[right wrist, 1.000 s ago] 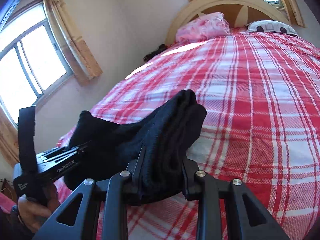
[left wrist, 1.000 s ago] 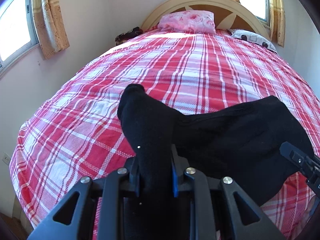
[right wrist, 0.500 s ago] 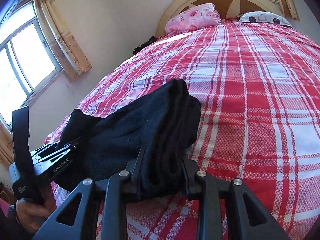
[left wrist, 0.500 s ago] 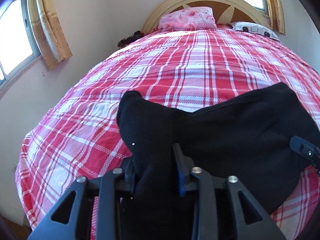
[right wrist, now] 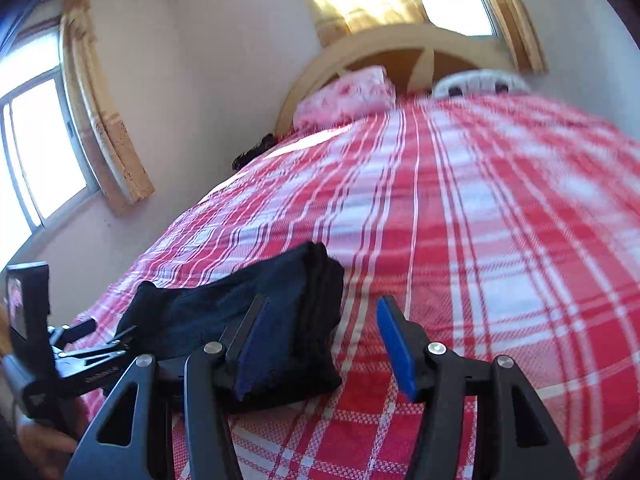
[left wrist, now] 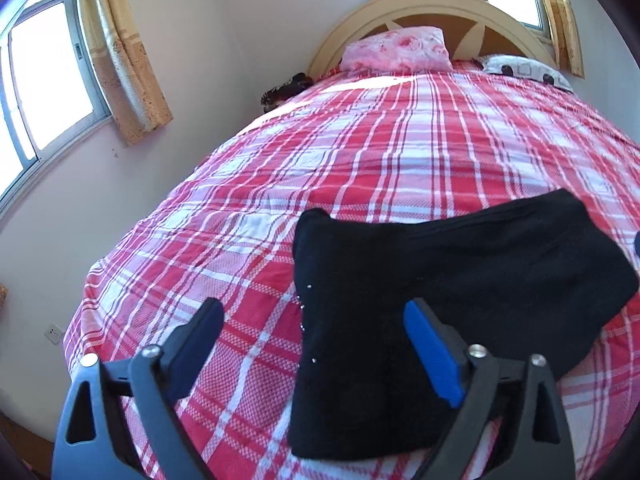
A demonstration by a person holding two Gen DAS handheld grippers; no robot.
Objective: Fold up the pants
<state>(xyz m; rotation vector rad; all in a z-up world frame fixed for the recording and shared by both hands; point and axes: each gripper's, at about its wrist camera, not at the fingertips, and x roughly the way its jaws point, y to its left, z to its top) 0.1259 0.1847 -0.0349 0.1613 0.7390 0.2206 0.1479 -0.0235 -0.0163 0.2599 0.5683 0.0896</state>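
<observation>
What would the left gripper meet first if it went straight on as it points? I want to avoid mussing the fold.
Probably the folded black pants: they lie between the open left gripper fingers on the red plaid bedspread. Depth is unclear.

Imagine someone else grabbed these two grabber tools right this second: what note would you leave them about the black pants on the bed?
Left gripper: open, jaws spread wide, nothing held; the pants lie between and beyond its fingers.
Right gripper: open, empty; the bundle's right end sits by its left finger.
Black pants: lying in a compact, layered bundle on the red plaid bedspread, near the foot end, with stacked fold edges visible in the right wrist view.
Done: the folding appears finished and the pants are set down.
Left: probably only pulling both grippers back; perhaps tidy an edge if wanted.
</observation>
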